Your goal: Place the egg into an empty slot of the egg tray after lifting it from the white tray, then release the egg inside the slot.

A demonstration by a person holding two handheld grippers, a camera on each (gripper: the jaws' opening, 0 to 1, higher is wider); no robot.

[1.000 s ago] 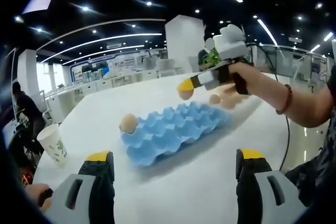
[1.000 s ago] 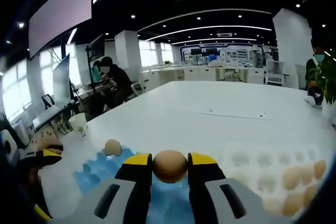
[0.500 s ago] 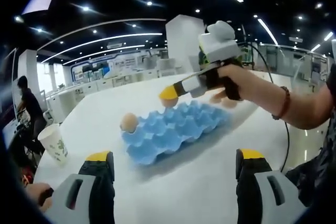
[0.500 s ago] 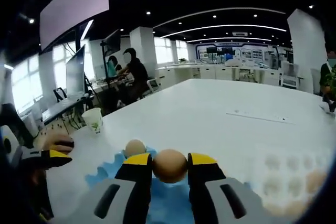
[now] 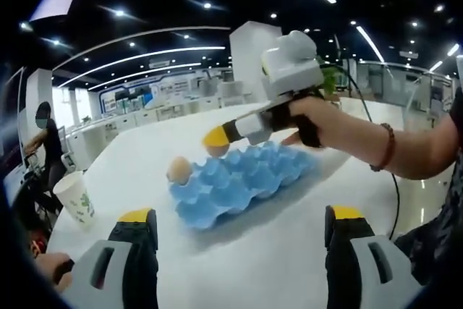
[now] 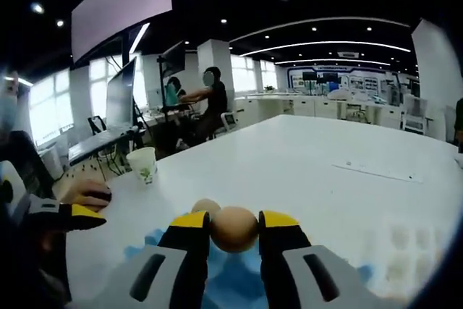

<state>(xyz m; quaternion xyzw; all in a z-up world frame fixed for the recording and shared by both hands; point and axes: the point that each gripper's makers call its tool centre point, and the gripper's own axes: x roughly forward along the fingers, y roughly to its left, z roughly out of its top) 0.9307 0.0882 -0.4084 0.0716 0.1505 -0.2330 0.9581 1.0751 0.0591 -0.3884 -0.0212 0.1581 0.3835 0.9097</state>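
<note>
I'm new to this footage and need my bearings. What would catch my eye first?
The brown egg pinched in the right tongs, held over the blue egg tray on the white table. One other egg sits in a corner slot of that tray. A paper cup stands near the table's edge.

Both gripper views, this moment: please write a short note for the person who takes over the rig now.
Right gripper: shut on the egg, held over the blue egg tray, near the one egg already in a corner slot.
Left gripper: open, holding nothing, low over the white table in front of the tray.
White tray: faint at the right of the right gripper view.
Done: egg lifted and brought to the egg tray.
Left: lower it into an empty slot, then open the jaws.
</note>
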